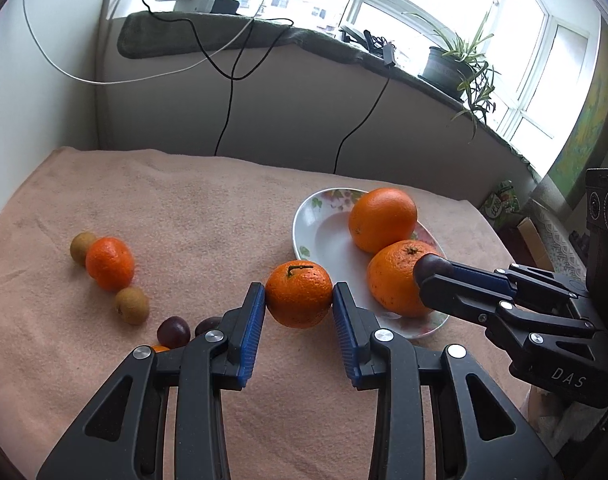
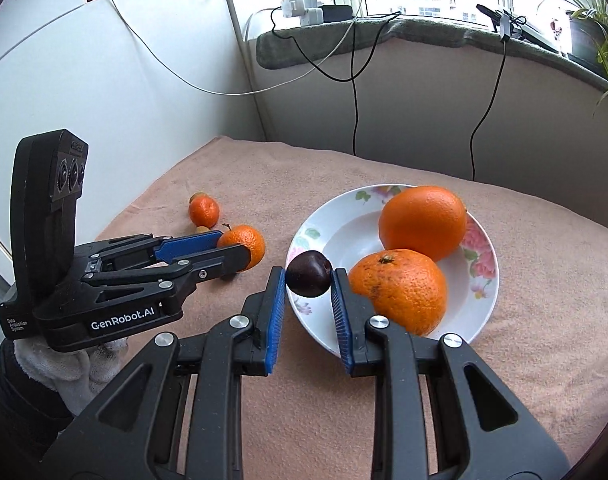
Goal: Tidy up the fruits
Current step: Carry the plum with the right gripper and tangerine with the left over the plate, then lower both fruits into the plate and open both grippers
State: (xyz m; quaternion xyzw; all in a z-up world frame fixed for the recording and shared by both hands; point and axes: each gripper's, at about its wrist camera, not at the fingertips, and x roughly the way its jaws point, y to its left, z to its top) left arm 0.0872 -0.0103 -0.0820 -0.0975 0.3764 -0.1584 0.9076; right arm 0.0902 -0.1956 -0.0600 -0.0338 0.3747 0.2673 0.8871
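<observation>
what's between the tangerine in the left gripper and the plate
Nothing but bare pink cloth: in the right wrist view a strip of it separates the held tangerine from the plate rim.

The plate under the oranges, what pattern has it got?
White plate with pink flowers and green leaves, clearest in the right wrist view.

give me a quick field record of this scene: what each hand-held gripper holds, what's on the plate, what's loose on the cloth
left hand-held gripper: shut on a tangerine, lifted off the cloth
right hand-held gripper: shut on a plum, over the plate's near rim
plate: floral, holds a large orange and a rough-skinned orange
cloth: pink, covers the table
loose fruit: small tangerine, two brown fruits beside it, two more plums near the left fingers
windowsill: potted plant, cables
</observation>
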